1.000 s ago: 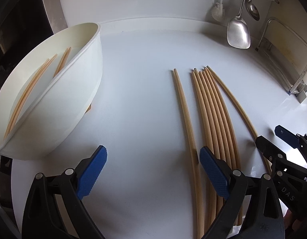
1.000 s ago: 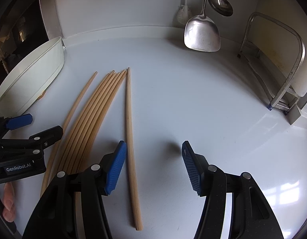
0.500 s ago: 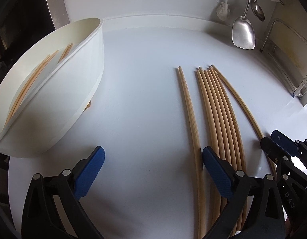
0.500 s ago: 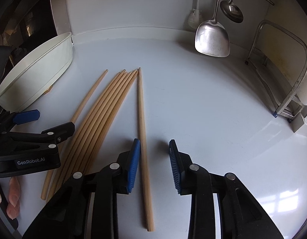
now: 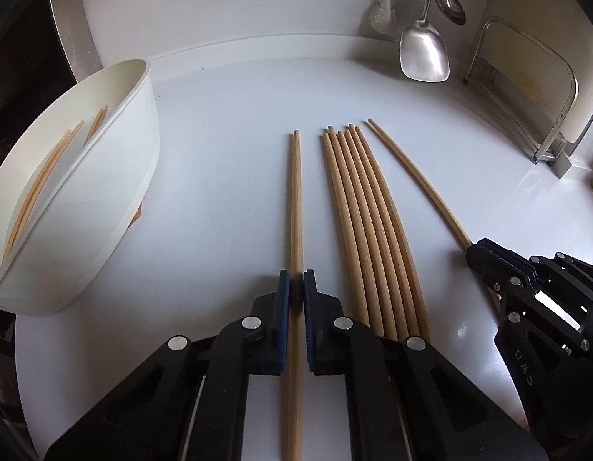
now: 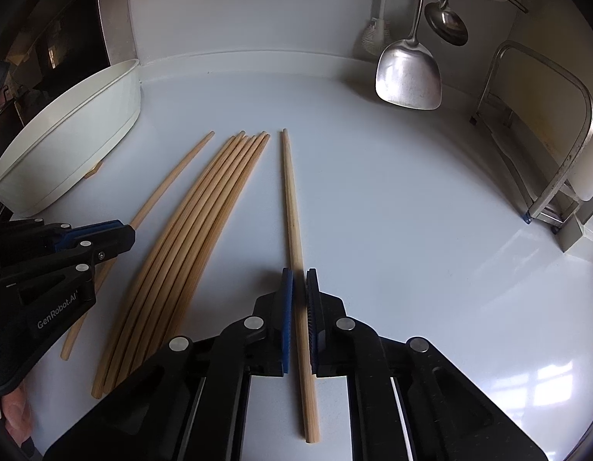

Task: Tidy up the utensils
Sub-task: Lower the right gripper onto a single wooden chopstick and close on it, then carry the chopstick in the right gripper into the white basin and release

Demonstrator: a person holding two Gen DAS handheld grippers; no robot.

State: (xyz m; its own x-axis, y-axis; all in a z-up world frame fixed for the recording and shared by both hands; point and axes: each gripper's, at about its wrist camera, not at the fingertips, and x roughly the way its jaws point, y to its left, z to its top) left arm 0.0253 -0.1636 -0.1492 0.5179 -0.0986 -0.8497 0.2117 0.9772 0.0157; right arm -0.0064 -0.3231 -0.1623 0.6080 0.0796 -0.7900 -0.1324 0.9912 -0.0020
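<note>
On the white counter (image 5: 227, 123), the left tongs (image 5: 295, 288) and the right tongs (image 6: 299, 288) each grip 1 chopstick, the leftmost chopstick (image 5: 295, 199) and the rightmost chopstick (image 6: 292, 207).

Daylight falls from the right: window glare gleams on the glossy white table (image 6: 411, 230) at the lower right in both views. Left edges sink into darkness. Shadows lie soft and faint. Fisheye distortion bows the pale wooden chopsticks (image 5: 369, 223) and darkens the corners; focus stays sharp.

chopstick (image 5: 295, 403) end cut off below
</note>
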